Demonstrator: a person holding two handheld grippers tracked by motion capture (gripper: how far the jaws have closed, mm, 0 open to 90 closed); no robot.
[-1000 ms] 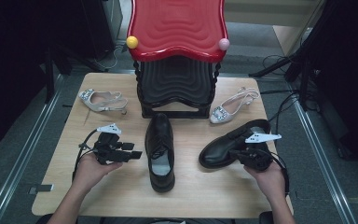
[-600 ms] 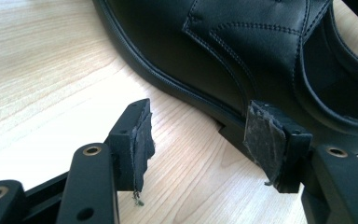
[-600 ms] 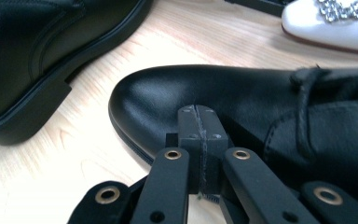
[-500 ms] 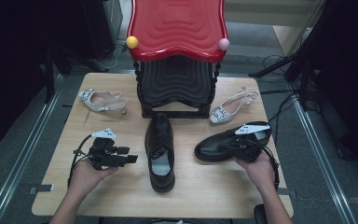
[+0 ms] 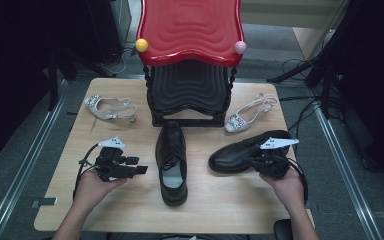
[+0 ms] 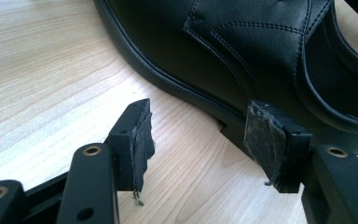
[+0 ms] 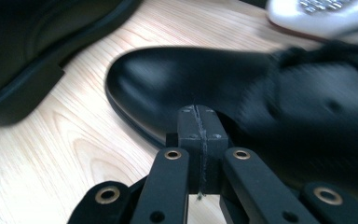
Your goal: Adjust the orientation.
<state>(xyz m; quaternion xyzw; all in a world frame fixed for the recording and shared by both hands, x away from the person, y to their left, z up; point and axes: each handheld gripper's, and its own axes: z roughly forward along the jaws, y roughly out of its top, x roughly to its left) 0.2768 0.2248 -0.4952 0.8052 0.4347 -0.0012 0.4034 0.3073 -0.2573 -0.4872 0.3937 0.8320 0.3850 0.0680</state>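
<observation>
Resting on the counter [image 5: 130, 210] are two black dress shoes, and the work in hand is, by the look of it, pairing them up in front of the red-topped shoe rack [image 5: 190, 60]. The right tongs [image 5: 260, 161] are pressed together with nothing pinched between their pads; in the right gripper view they are meeting flat, tip against the side of the right black shoe [image 5: 247, 152], which suggests they are nudging it rather than lifting it. That shoe is lying with its long axis nearly across the counter, toe pointing toward the middle shoe and heel toward the person's right hand [image 5: 285, 187], so it is sitting askew to its partner. The middle black shoe [image 5: 172, 162] is standing with its long axis running away from the person, toe toward the rack and heel opening toward the near edge. The left tongs [image 5: 141, 166] are spread wide and empty, hovering just beside that shoe's heel; in the left gripper view the sole edge [image 6: 186, 88] is passing just beyond the open pads [image 6: 142, 135], probably ready to steady or grip it. Two silver slingback sandals [image 5: 110, 107] [image 5: 247, 112] are lying well apart, flanking the rack.
</observation>
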